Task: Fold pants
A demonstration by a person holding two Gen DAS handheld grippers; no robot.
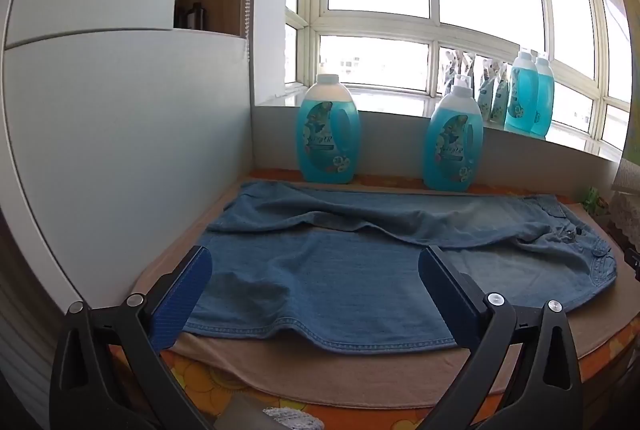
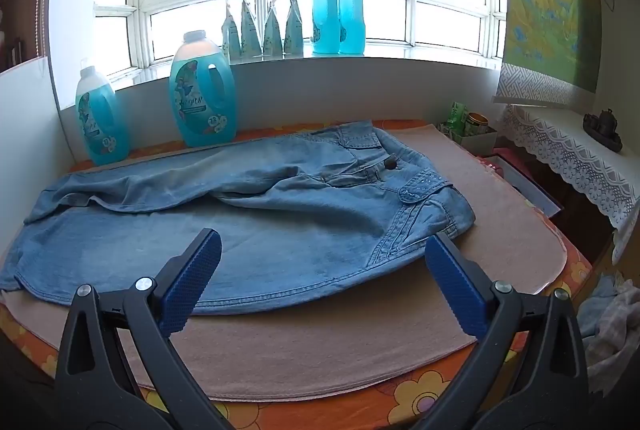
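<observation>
**Hovering over the spread jeans, both claws wide**

Lying across almost the whole beige mat [image 2: 360,342] are the blue denim pants [image 2: 248,230], spread flat with the legs running toward the left and the waistband with its dark button [image 2: 391,163] sitting at the right end. One leg is lying partly over the other, leaving a rumpled ridge down the middle. The mat itself is resting on an orange flowered cloth [image 2: 420,398].

I am holding my right gripper [image 2: 322,254] tilted down over the near edge of the pants below the waist, jaws standing wide apart with nothing between the blue pads. I am keeping my left gripper [image 1: 316,270] equally wide over the hem end of the near leg, pads clear of the fabric as far as I can tell.

Standing behind the pants against the low wall are two blue detergent bottles [image 1: 328,129], and two more [image 2: 338,11] are sitting up on the windowsill beside a row of pouches [image 2: 262,25].
</observation>
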